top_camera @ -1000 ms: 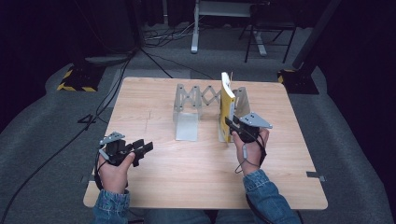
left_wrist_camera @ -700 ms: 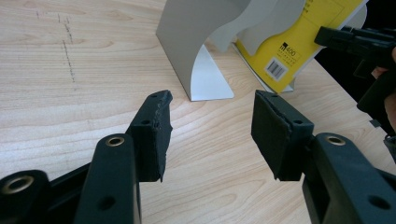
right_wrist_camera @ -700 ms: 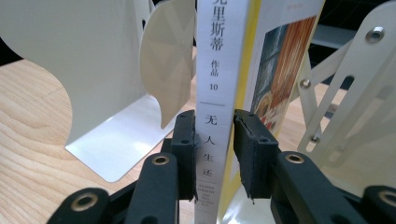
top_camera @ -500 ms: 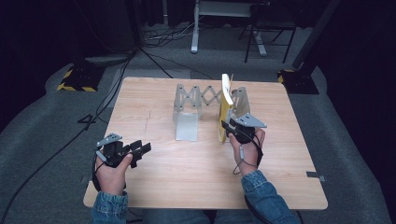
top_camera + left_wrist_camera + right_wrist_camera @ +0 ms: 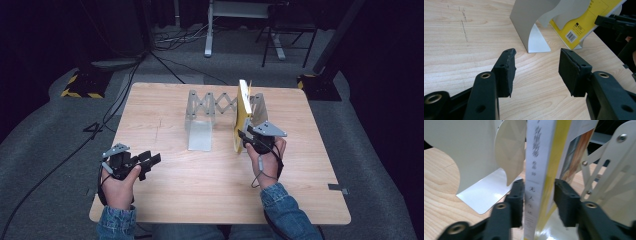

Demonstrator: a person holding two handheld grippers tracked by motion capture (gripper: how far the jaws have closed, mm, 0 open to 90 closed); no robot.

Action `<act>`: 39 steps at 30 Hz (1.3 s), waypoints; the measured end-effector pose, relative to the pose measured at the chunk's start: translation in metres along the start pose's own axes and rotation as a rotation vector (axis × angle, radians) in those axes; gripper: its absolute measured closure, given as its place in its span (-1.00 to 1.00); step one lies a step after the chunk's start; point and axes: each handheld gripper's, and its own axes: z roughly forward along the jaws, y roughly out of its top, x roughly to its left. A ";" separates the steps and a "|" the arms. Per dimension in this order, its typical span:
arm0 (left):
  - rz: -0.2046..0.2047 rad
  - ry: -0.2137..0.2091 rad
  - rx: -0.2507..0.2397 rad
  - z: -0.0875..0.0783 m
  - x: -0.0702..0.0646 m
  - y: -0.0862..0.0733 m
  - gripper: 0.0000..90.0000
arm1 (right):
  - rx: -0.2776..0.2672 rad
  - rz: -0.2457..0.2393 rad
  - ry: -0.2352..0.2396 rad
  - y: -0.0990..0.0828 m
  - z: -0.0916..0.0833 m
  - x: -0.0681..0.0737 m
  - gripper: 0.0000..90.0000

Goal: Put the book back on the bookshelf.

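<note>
- Over the last second the right gripper (image 5: 248, 140), right of centre in the high view, had pushed a little further up the frame to the thin yellow-and-white paperback book (image 5: 243, 112), while the left gripper (image 5: 145, 164) had drifted slightly lower at the lower left.
- The book stood upright in the grey metal expanding book rack (image 5: 210, 107) on the pale wooden table (image 5: 200, 195), at the rack's right end.
- In the right gripper view the jaws straddled the book's spine (image 5: 539, 177); the left pad touched it, but a small gap remained on the right, so the grasp looked about to close, not yet made.
- The left gripper's jaws were spread wide with nothing between them.
- The spine carried blurred East Asian characters; the back cover (image 5: 576, 22) showed a barcode beside a print resembling "m 400".
</note>
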 end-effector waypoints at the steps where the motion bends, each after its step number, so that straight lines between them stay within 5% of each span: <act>1: 0.001 -0.001 0.004 0.000 0.000 0.000 0.06 | -0.001 -0.003 -0.006 0.001 -0.001 -0.001 0.24; 4: -0.003 -0.001 0.004 -0.002 0.000 -0.002 0.05 | -0.026 0.005 -0.018 0.008 -0.008 -0.003 -0.02; 12: 0.022 0.013 0.027 -0.005 0.002 -0.002 -0.03 | -0.031 0.002 -0.005 0.015 -0.021 -0.014 -0.24; 20: 0.031 0.042 0.046 -0.003 0.004 -0.005 -0.13 | -0.072 0.019 0.052 0.017 -0.045 -0.033 -0.27; 31: 0.039 0.062 0.073 0.001 0.007 -0.006 -0.22 | -0.070 -0.007 0.041 0.017 -0.074 -0.046 -0.36; 39: 0.066 0.108 0.118 0.006 0.013 -0.008 -0.30 | -0.046 0.012 0.004 0.004 -0.095 -0.071 -0.41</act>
